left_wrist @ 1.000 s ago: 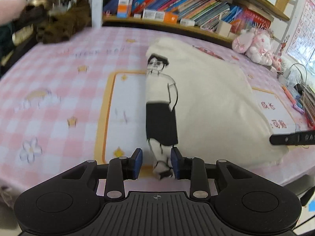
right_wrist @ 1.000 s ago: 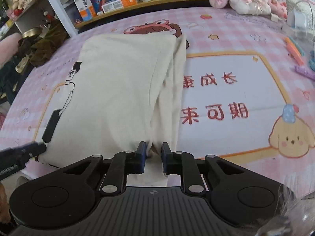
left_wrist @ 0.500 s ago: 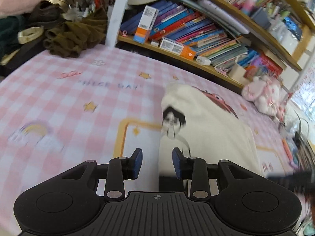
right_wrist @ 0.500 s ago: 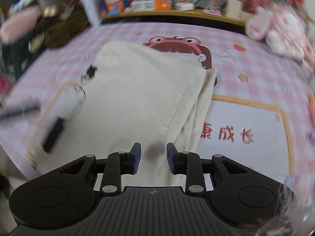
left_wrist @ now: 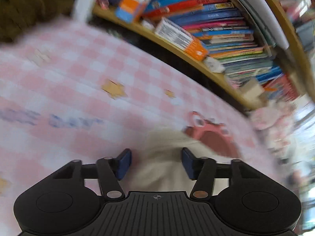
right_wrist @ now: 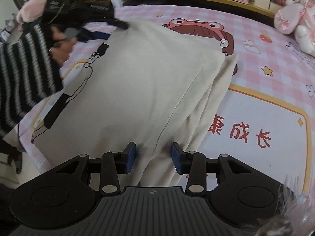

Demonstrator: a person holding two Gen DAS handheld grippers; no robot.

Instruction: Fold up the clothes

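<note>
A cream garment (right_wrist: 147, 78) with a black-and-white cartoon figure (right_wrist: 86, 64) along its left edge lies folded lengthwise on the pink checked table cover (right_wrist: 265, 45). My right gripper (right_wrist: 154, 157) hovers over its near folded edge. Its jaws are opening, with cloth below the gap and the pads not pressing. My left gripper (left_wrist: 155, 163) is over the garment's far end (left_wrist: 159, 157), close to the bookshelf. Its jaws are opening too, and no cloth is pinched. The right wrist view shows this left gripper (right_wrist: 110, 29) at the garment's far left corner, held by a hand with a striped sleeve (right_wrist: 25, 68).
A wooden shelf edge (left_wrist: 196, 63) with several books (left_wrist: 216, 19) runs along the far side. Pink plush toys (right_wrist: 293, 19) sit at the far right. Dark clothes (left_wrist: 23, 9) are heaped at the far left. The cover has a cartoon face (right_wrist: 196, 27) and a yellow-framed panel with red characters (right_wrist: 240, 133).
Both grippers let go of the garment's near edge and widened. The left one swept fast along the garment to its far end by the shelf. The right one shifted slightly and rolled.
</note>
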